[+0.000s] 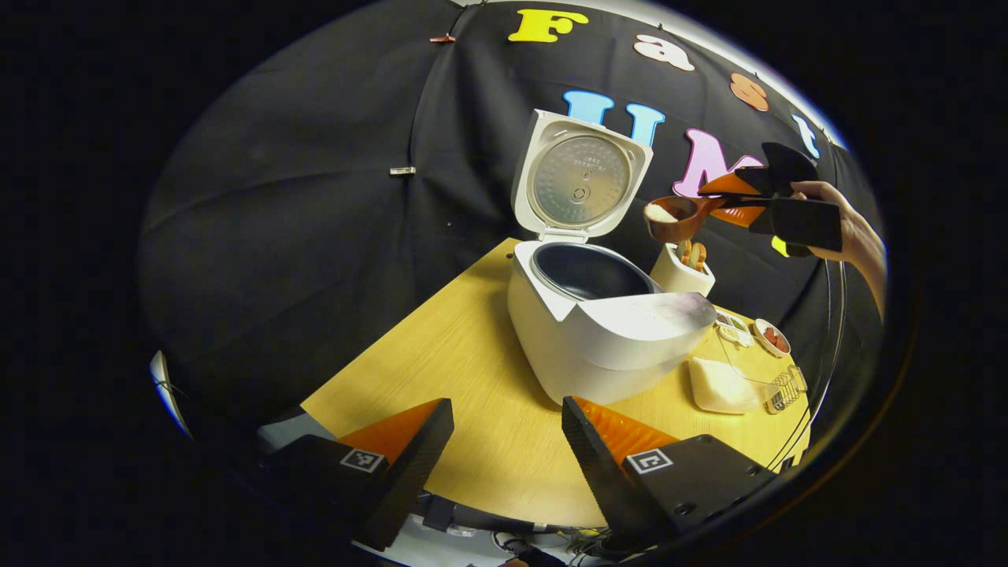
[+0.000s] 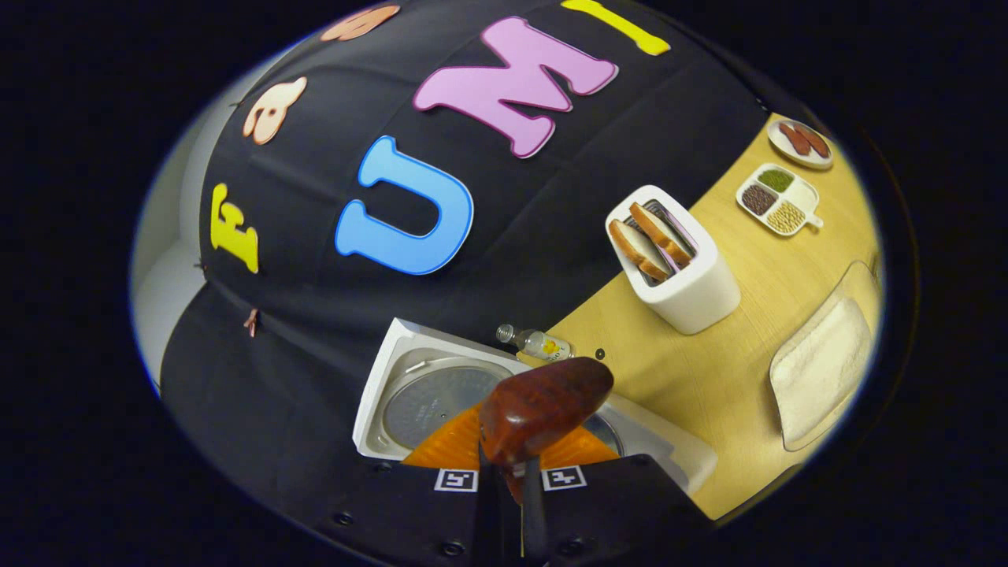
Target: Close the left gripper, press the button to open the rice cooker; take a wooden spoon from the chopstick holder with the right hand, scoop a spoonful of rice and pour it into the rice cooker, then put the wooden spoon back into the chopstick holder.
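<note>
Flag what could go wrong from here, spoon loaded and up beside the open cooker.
1. The wooden spoon, held in the right gripper, carries rice to the side of the inner pot, not over it; tipping now would likely spill onto the table.
2. The raised lid stands close to the spoon's path and could be knocked.
3. The chopstick holder sits right below, so stray rice may fall in.

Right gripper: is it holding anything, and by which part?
Yes. The right gripper is shut on the wooden spoon, gripping its handle; the bowl carries rice. The left gripper holds nothing.
</note>
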Tool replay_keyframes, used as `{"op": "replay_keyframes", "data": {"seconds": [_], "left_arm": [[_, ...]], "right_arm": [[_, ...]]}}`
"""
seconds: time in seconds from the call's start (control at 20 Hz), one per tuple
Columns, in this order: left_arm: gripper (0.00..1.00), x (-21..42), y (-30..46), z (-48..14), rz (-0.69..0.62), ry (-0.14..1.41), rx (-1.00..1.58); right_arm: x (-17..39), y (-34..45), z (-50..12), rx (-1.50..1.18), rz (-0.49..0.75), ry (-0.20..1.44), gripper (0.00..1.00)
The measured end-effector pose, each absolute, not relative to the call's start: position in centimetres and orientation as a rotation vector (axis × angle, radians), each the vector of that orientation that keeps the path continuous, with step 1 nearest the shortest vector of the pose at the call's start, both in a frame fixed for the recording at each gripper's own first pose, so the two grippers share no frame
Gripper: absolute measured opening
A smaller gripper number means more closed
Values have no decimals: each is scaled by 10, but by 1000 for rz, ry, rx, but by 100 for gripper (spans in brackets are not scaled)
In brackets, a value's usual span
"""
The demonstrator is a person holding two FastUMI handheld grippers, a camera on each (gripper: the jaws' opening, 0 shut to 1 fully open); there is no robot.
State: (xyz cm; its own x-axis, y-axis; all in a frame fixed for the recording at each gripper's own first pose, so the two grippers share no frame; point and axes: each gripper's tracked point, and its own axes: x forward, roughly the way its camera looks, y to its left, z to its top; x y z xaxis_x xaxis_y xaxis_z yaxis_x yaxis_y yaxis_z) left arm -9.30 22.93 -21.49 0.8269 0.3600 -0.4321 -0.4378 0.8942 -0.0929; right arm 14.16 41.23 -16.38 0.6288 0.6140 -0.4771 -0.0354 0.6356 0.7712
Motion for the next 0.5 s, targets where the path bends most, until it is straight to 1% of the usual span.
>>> {"op": "replay_keyframes", "data": {"seconds": [0.1, 0.35, 0.5], "left_arm": [[97, -92, 237, -206, 434, 407, -171], [96, -89, 244, -199, 443, 403, -122], [96, -86, 240, -198, 431, 403, -147]], "right_arm": [[142, 425, -168, 709, 457, 770, 14], [145, 448, -178, 512, 517, 653, 14], [140, 464, -182, 351, 579, 577, 14]]}}
